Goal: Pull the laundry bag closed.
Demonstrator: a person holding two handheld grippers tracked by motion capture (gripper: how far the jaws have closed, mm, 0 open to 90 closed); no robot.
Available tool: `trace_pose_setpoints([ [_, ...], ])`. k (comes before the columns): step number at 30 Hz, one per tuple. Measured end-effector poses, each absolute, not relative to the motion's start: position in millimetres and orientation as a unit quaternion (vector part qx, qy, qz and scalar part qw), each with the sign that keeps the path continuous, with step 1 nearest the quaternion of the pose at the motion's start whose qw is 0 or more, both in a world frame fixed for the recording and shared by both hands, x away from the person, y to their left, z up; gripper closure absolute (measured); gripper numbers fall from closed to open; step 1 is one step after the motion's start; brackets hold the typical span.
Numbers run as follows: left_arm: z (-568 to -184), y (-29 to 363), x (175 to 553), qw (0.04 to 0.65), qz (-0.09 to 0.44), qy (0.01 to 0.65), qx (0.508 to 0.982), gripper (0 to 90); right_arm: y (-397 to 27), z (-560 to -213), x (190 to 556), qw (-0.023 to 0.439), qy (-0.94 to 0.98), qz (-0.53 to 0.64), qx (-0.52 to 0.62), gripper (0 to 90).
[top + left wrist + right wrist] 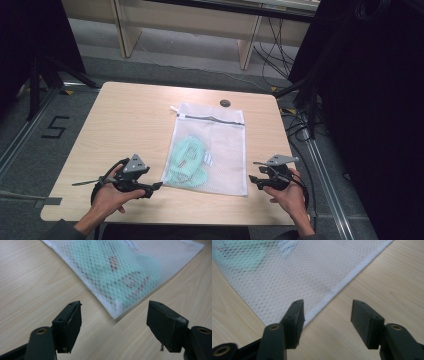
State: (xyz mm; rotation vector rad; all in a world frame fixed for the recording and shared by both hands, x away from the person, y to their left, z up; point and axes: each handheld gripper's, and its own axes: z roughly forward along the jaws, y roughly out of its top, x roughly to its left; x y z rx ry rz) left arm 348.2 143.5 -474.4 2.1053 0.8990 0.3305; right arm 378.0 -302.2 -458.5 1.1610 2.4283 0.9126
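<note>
Mesh bag, white, flat, zipped, mint garment inside

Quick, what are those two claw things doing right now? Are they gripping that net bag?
Left gripper: open, holding nothing, aimed at a corner of the mesh bag.
Right gripper: open, holding nothing, at the bag's other near corner.

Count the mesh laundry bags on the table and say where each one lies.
1. The white mesh bag lies flat mid-table between the left gripper and right gripper, zipper at the far end, a mint-green garment inside. Nothing suggests another is hidden.
</note>
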Motion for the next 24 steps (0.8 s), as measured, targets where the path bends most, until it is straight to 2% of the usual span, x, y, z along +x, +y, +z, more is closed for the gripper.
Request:
trace_pose_setpoints([
  [2, -474.0, 142.4, 348.3, 0.401, 0.133, 0.347, 0.837, 29.5, -299.1, -462.0, 379.4, 0.159, 0.84, 0.327, 0.402, 48.3],
  [4, -474.8, 137.0, 347.7, 0.405, 0.13, 0.35, 0.835, 30.7, -294.8, -462.3, 381.6, 0.161, 0.845, 0.326, 0.391, 53.9],
  [5, -474.7, 133.3, 347.4, 0.404, 0.138, 0.343, 0.836, 34.0, -293.8, -459.1, 383.9, 0.157, 0.86, 0.312, 0.372, 61.0],
  [6, -475.2, 130.8, 347.1, 0.405, 0.137, 0.341, 0.837, 35.5, -291.1, -461.4, 384.4, 0.162, 0.857, 0.322, 0.368, 63.9],
  [11, -478.3, 117.9, 348.5, 0.405, 0.129, 0.311, 0.85, 52.1, -281.8, -464.3, 389.9, 0.146, 0.88, 0.311, 0.329, 78.7],
  [12, -478.3, 117.9, 348.5, 0.405, 0.129, 0.311, 0.85, 56.6, -281.8, -464.3, 389.9, 0.146, 0.88, 0.311, 0.329, 78.7],
  [13, -478.9, 114.9, 347.0, 0.405, 0.13, 0.309, 0.85, 56.6, -278.9, -465.6, 390.7, 0.146, 0.88, 0.315, 0.324, 81.1],
  [14, -481.1, 109.9, 348.0, 0.408, 0.127, 0.295, 0.855, 66.3, -275.4, -465.5, 392.6, 0.144, 0.885, 0.312, 0.315, 84.5],
  [18, -483.5, 104.4, 350.5, 0.411, 0.117, 0.291, 0.856, 79.6, -271.1, -468.8, 399.0, 0.146, 0.895, 0.3, 0.296, 87.9],
  [21, -486.0, 101.8, 356.3, 0.414, 0.109, 0.288, 0.857, 84.6, -267.6, -471.0, 401.6, 0.144, 0.898, 0.297, 0.29, 89.6],
  [24, -487.8, 99.5, 361.9, 0.42, 0.102, 0.302, 0.849, 85.9, -264.3, -472.5, 403.1, 0.14, 0.903, 0.287, 0.288, 90.0],
])
